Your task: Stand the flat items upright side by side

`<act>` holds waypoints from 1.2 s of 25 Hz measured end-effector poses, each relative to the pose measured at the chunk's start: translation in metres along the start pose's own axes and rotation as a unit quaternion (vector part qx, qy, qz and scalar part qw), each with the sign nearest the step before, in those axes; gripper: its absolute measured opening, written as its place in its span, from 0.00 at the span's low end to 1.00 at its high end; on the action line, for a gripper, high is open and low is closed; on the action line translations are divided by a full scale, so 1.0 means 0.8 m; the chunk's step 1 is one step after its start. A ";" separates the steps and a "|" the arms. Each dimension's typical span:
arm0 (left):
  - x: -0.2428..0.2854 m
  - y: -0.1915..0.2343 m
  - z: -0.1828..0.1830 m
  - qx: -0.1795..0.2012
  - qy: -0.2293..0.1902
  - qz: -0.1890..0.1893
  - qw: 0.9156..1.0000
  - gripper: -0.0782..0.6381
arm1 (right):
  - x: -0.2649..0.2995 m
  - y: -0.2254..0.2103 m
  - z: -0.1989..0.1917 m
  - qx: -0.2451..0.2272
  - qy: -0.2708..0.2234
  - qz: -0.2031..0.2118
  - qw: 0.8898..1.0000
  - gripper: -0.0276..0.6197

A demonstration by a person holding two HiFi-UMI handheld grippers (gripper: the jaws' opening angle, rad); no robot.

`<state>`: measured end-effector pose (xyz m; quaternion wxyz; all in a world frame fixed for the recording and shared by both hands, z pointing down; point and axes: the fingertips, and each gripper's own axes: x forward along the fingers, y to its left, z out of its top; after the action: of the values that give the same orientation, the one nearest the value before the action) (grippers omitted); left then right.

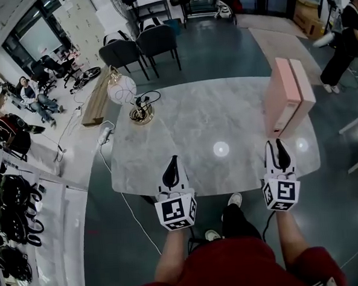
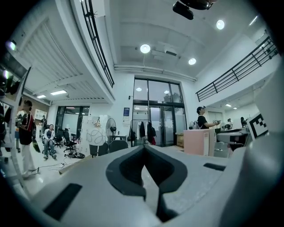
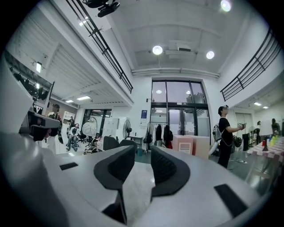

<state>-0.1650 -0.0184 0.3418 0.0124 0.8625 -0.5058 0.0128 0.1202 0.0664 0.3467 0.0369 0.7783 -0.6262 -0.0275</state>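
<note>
Table (image 1: 190, 126): two pink boxes (image 1: 288, 93) already upright, side by side and flush, at far right; task looks done, nothing flat left in sight

Left gripper (image 1: 173, 159) at near edge, jaws pressed together, empty

Right gripper (image 1: 274, 143) at near edge, well short of the boxes, jaws slightly spread, nothing between

Head view alone shows the boxes' footing on the table; right gripper view gives only their front faces, with a standing person (image 3: 224, 133) beside
</note>
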 end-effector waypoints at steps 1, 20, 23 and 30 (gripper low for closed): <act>-0.009 0.000 0.004 0.001 -0.005 0.002 1.000 0.12 | -0.007 0.000 0.006 -0.003 -0.002 -0.002 1.000 0.19; -0.083 0.031 0.023 0.010 -0.036 0.008 0.999 0.12 | -0.055 0.036 0.039 -0.021 -0.028 -0.013 0.999 0.05; -0.084 0.030 0.025 0.011 -0.039 0.005 0.999 0.12 | -0.056 0.039 0.039 -0.023 -0.030 -0.013 0.999 0.04; -0.088 0.032 0.023 0.014 -0.038 0.003 0.999 0.12 | -0.060 0.048 0.034 -0.026 -0.026 -0.009 0.999 0.04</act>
<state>-0.2213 0.0300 0.3213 -0.0192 0.8611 -0.5079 -0.0129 0.0705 0.1047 0.3233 0.0409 0.7815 -0.6193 -0.0640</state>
